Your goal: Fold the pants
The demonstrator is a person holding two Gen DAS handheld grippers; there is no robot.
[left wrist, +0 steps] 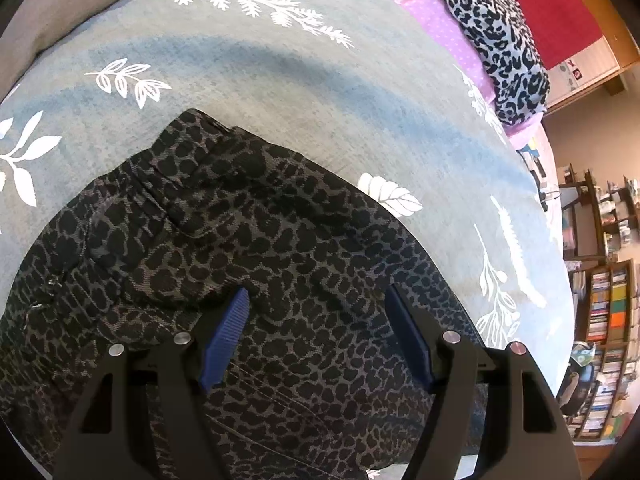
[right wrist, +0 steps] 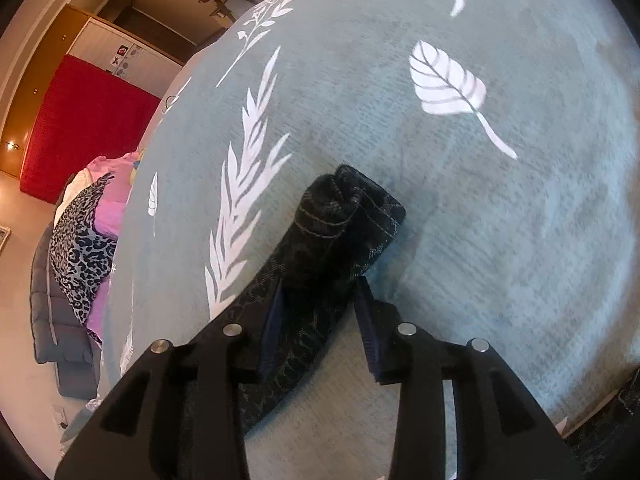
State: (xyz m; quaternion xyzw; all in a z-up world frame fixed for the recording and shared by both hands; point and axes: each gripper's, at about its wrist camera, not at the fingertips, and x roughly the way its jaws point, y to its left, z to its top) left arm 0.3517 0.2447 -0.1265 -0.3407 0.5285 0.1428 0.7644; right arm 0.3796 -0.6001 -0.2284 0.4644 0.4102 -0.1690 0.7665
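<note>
Pants [left wrist: 248,264] in a dark leopard print fill the lower part of the left wrist view, lying bunched and creased on a grey-blue bedspread [left wrist: 280,80] printed with white leaves. The left gripper [left wrist: 320,308] hangs just above the cloth with its blue fingers [left wrist: 228,332] spread wide, and nothing is pinched between them. Behind, at the far edge of the bed, a lighter leopard-print garment [left wrist: 500,40] lies over purple dotted fabric [left wrist: 440,20]; a red panel [left wrist: 560,0] and crowded bookshelves [left wrist: 608,312] stand beyond. From the right wrist view, one narrow end of the pants [right wrist: 344,224], showing its pale hem stitching, lies rolled on the bedspread [right wrist: 480,240] beside a long white fern print [right wrist: 248,184]. The right gripper [right wrist: 320,284] has its jaws parted on either side of that strip; the dark cloth runs between the fingers [right wrist: 368,320], and a gap shows at the right-hand one, so no squeeze is visible. To the left, the lighter garment [right wrist: 80,248] and the red panel [right wrist: 80,128] appear again.
</note>
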